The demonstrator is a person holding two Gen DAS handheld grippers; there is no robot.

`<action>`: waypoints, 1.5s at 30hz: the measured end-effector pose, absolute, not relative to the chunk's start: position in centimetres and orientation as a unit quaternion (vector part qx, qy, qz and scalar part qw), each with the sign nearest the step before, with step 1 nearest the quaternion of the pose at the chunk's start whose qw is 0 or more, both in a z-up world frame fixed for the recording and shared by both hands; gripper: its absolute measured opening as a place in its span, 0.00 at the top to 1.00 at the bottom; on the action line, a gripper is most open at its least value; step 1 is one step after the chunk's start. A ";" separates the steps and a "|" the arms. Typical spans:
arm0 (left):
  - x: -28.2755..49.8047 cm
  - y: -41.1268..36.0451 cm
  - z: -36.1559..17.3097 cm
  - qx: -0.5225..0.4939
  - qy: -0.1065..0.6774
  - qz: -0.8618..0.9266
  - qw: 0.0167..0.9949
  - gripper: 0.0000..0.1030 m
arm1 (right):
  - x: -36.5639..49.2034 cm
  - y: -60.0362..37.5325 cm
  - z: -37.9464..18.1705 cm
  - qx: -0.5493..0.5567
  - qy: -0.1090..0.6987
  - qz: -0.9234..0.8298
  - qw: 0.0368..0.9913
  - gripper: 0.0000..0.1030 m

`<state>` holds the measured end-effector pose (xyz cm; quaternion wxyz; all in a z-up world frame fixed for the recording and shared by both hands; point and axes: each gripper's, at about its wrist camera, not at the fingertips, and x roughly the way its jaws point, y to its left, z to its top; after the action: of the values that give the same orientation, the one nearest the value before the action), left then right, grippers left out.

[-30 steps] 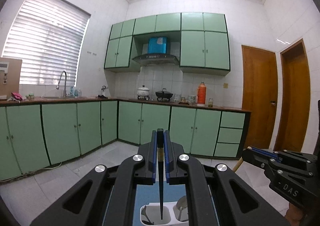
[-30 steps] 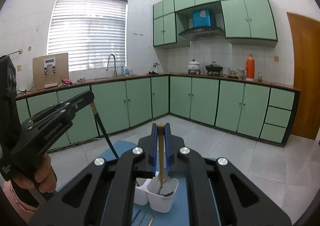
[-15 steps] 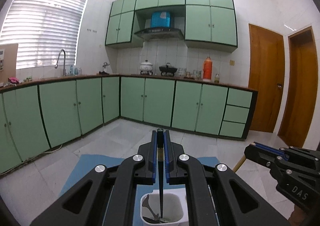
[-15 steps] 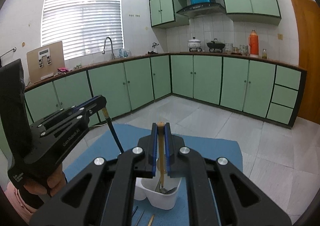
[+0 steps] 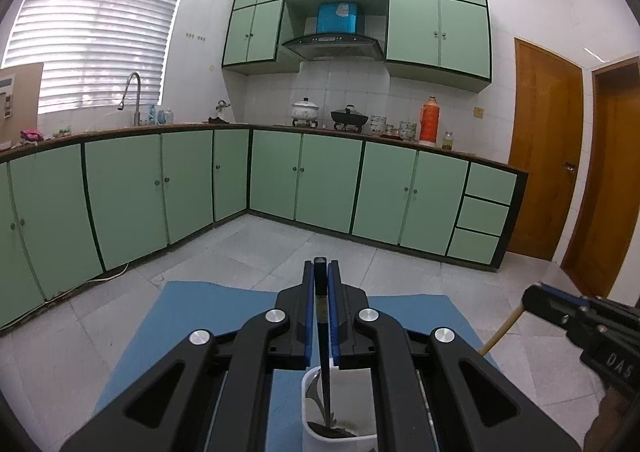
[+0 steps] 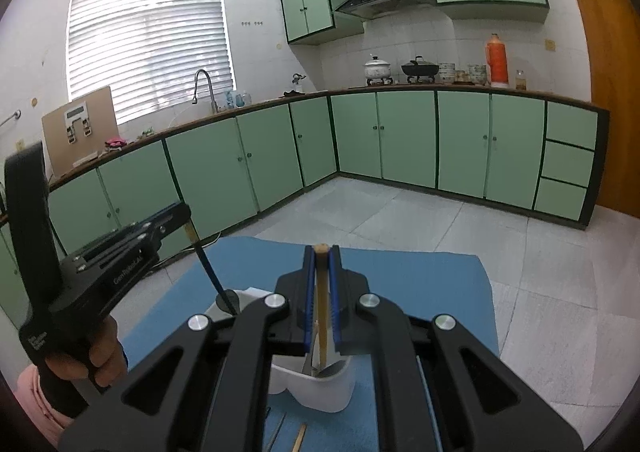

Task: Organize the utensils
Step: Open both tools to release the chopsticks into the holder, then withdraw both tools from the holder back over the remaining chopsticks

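Note:
My left gripper (image 5: 321,284) is shut on a dark, black-handled utensil (image 5: 323,364) whose tip hangs inside a white utensil holder (image 5: 340,440); a metal spoon stands in that cup. My right gripper (image 6: 321,264) is shut on a wooden-handled utensil (image 6: 321,316) that points down into the white holder (image 6: 320,392). The left gripper also shows in the right wrist view (image 6: 176,216), with its dark utensil (image 6: 212,272) reaching into the holder's left compartment. The right gripper shows at the right of the left wrist view (image 5: 532,298), its tan handle below it.
The holder stands on a blue mat (image 6: 420,284) on a grey tiled floor. Loose chopsticks (image 6: 298,438) lie on the mat in front of the holder. Green cabinets (image 5: 328,180) line the far walls; wooden doors (image 5: 544,148) stand at right.
Both grippers have come down and tilted towards the holder. The dark utensil's tip now sits deeper in the cup, and the wooden-handled one reaches into it.

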<state>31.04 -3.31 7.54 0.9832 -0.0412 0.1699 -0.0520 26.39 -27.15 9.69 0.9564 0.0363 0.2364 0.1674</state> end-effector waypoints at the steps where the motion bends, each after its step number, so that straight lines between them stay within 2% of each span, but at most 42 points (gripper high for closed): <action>1: 31.1 -3.2 7.5 -0.042 0.169 -0.049 0.984 0.93 | 26.4 -27.3 9.7 0.039 0.237 0.164 0.957 0.94; 5: 30.8 -2.9 7.5 -0.040 0.170 -0.047 0.983 0.90 | 26.5 -28.2 9.5 0.049 0.238 0.154 0.958 0.91; 9: 30.5 -2.8 7.4 -0.036 0.169 -0.048 0.984 0.67 | 26.0 -28.5 9.2 0.050 0.239 0.148 0.958 0.90; 11: 30.3 -2.7 7.3 -0.038 0.169 -0.049 0.984 0.63 | 25.8 -28.8 9.1 0.051 0.238 0.145 0.959 0.84; 15: 30.0 -2.5 6.9 -0.042 0.171 -0.048 0.983 0.53 | 25.4 -29.4 8.8 0.052 0.236 0.138 0.960 0.78; 19: 29.5 -2.2 6.7 -0.044 0.169 -0.048 0.984 0.44 | 25.1 -29.9 8.6 0.056 0.233 0.132 0.962 0.68; 22: 29.2 -1.9 6.7 -0.050 0.166 -0.046 0.984 0.35 | 24.7 -30.4 8.6 0.057 0.227 0.122 0.964 0.56; 25: 28.8 -1.4 6.9 -0.055 0.160 -0.043 0.985 0.29 | 24.3 -30.9 8.7 0.057 0.222 0.113 0.967 0.51; 29: 27.4 -0.8 7.4 -0.052 0.160 -0.031 0.985 0.18 | 22.8 -30.8 8.9 0.033 0.218 0.085 0.972 0.33; 35: 23.3 -0.4 7.0 -0.033 0.177 -0.028 0.983 0.11 | 18.1 -29.7 7.7 -0.019 0.218 0.081 0.972 0.24; 45: 15.5 -1.3 2.1 -0.008 0.217 -0.038 0.975 0.07 | 10.8 -28.3 2.9 -0.014 0.255 0.089 0.963 0.22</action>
<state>15.47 -1.35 2.06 0.9754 -0.0078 0.2170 -0.0382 10.84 -28.33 2.91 0.9626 -0.0142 0.2553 0.0891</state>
